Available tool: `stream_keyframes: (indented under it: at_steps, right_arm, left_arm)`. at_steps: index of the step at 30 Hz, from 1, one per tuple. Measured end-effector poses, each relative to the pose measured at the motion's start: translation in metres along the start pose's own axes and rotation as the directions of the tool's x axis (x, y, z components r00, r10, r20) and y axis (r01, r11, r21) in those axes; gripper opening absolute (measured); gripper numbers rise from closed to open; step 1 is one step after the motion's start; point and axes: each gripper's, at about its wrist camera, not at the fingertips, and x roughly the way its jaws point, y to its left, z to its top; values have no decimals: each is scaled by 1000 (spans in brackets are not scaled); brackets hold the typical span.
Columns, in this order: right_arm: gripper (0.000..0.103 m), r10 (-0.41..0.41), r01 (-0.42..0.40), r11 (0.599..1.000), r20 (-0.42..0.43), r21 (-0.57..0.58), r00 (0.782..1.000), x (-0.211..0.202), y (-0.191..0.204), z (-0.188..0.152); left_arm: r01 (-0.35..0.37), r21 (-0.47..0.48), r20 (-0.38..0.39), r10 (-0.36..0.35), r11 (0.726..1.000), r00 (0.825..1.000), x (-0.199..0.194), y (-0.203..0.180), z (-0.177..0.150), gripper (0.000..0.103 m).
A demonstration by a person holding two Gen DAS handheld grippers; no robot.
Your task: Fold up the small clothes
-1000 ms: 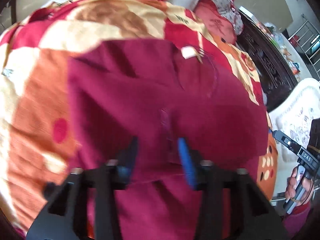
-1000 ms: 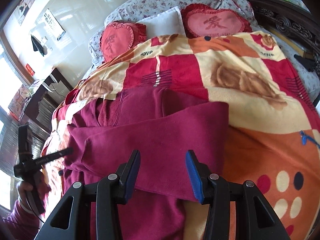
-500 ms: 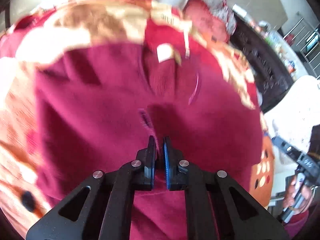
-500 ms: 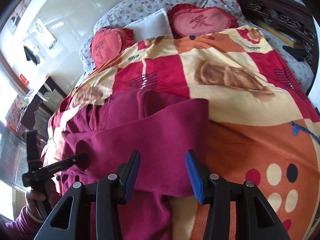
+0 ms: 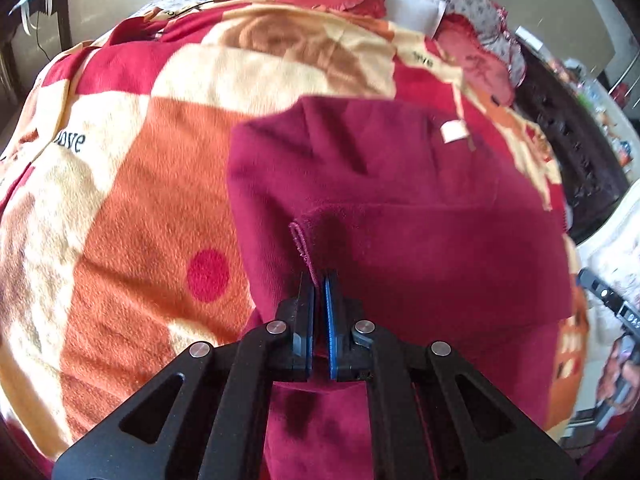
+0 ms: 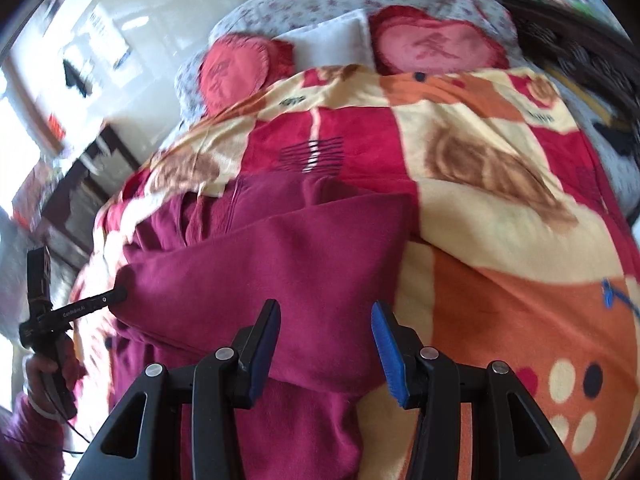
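Bed blanket (image 5: 132, 208): left claw (image 5: 319, 280) now clenched on maroon garment (image 5: 400, 184) hem, lifted; right claw (image 6: 325, 316) stays released

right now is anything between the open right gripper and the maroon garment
Nothing visible. The right gripper is open directly over the maroon garment, with only air between its jaws and the cloth. The left gripper is already shut on the garment's edge, off to the side on the blanket.
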Motion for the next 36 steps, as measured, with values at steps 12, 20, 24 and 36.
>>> stream_keyframes:
  at_steps: [12,20,24,36]
  right_arm:
    - [43,-172,162,981,-91,-107,981,44,-1,-8]
    - [43,-91,79,989,-96,-126,991,23,20,-25]
    - [43,-167,149,978,-122,-148,978,38,17,-38]
    - [43,-68,66,996,-49,-52,996,6,15,-16]
  left_arm:
    - [-50,38,7,49,998,999,7,-9,-2,8]
    - [-111,71,22,109,991,994,2,-18,-7,10]
    - [-122,84,30,120,989,992,-3,-23,-9,10]
    - [-123,84,64,118,989,991,-10,-28,-6,46]
